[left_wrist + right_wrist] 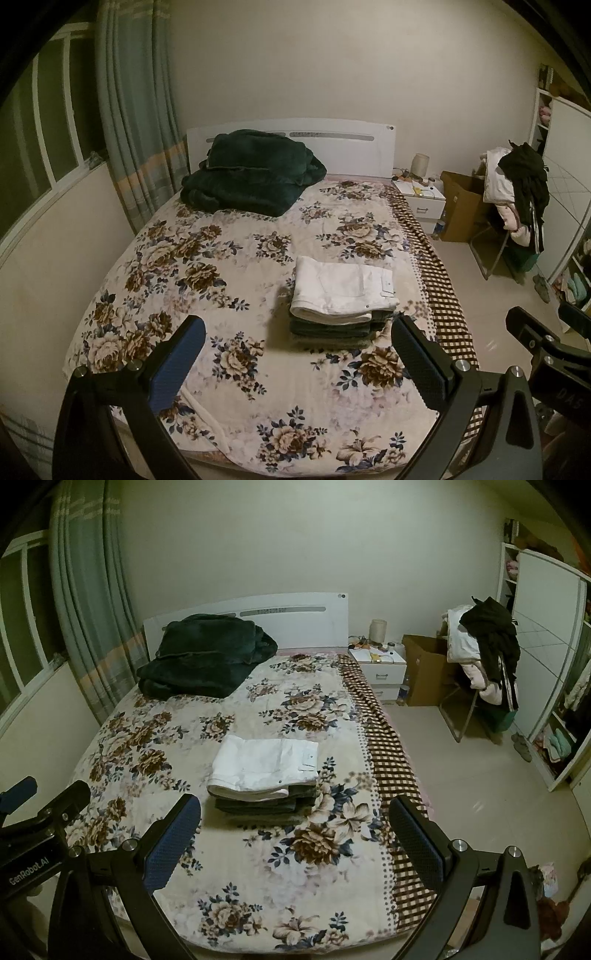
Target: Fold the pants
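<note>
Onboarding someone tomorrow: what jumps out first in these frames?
The stack of folded pants, white pair on top, sits on the floral bedspread toward its right edge. A dark green blanket is heaped by the headboard. Both the left gripper and right gripper hang open and empty.

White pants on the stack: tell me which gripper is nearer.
Left, narrowly. The white pants lie right of centre before the open left gripper, and left of centre before the open right gripper.
</note>
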The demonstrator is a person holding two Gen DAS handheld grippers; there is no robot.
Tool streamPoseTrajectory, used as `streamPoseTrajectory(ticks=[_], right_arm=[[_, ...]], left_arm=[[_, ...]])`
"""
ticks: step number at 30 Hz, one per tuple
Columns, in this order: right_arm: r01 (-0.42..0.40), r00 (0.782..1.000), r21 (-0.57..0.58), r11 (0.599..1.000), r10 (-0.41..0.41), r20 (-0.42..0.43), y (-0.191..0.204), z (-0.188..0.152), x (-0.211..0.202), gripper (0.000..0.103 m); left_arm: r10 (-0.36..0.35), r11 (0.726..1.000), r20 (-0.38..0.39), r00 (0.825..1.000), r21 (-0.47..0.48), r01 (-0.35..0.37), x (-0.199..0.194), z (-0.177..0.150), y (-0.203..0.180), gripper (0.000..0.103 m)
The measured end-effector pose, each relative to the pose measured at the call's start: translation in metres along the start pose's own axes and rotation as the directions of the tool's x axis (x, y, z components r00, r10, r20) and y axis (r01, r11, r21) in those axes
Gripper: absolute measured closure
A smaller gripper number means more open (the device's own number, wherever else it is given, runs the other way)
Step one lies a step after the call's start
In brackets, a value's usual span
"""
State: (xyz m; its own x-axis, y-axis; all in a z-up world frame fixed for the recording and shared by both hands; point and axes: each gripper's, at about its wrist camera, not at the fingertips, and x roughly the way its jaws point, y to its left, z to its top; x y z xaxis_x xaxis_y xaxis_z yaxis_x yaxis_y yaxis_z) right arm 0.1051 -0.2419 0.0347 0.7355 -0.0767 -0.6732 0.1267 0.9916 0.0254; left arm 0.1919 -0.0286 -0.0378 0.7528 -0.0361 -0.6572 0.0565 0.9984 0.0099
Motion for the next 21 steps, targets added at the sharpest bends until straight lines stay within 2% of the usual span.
streamPoseTrajectory(ticks=[21], right_arm=[[-0.013, 1.000, -0.002, 1.000, 0.013, -0.009, 0.0028, 0.0005, 0.0034, 0.000]], left_arm=[[0.013, 1.000, -0.004, 1.000, -0.011, -0.013, -0.0001, -0.0011, 0.0006, 0.000]])
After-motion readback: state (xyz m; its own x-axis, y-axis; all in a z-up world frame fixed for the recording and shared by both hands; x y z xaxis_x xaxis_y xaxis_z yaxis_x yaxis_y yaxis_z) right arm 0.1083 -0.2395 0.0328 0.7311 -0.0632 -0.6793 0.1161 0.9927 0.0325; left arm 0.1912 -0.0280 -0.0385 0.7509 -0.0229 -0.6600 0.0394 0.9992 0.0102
